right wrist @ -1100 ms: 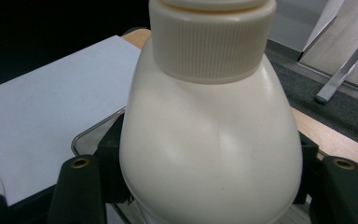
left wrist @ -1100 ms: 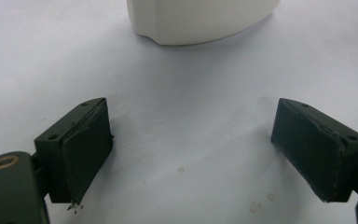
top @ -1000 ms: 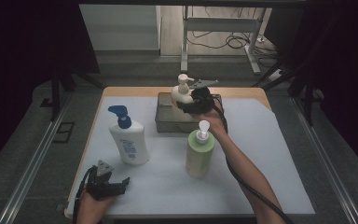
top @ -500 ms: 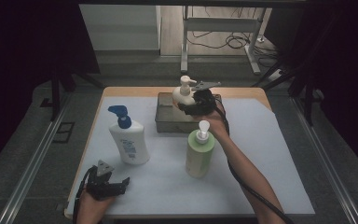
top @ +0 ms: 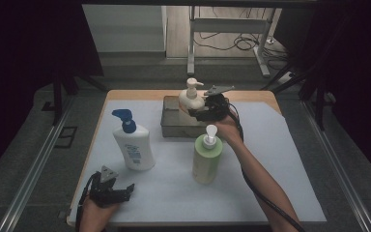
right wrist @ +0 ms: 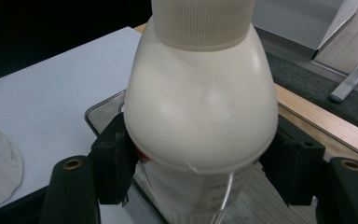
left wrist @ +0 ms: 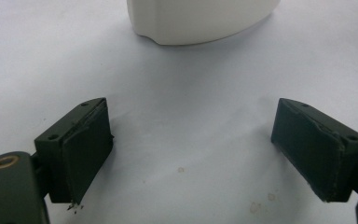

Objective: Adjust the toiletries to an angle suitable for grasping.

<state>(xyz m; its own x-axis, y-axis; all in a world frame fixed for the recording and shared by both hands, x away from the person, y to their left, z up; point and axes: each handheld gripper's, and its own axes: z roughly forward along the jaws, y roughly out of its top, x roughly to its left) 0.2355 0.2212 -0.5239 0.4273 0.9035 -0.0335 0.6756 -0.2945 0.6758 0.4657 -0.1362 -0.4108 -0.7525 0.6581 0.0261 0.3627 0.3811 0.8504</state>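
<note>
White-covered table (top: 280, 159), cream pump bottle (right wrist: 200, 116) upright in tray (top: 170, 126), right hand-held gripper (top: 204, 112) clasping its body, jaws easing apart

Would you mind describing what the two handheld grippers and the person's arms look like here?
Both are black, boxy tools. The left gripper and the right gripper each carry a grey three-cornered plate on top. The fingers are black blocks with flat dark pads and small screw holes; a brass-coloured ring sits at each base. A black cable trails along the right forearm. No sleeves show on the forearms.
</note>
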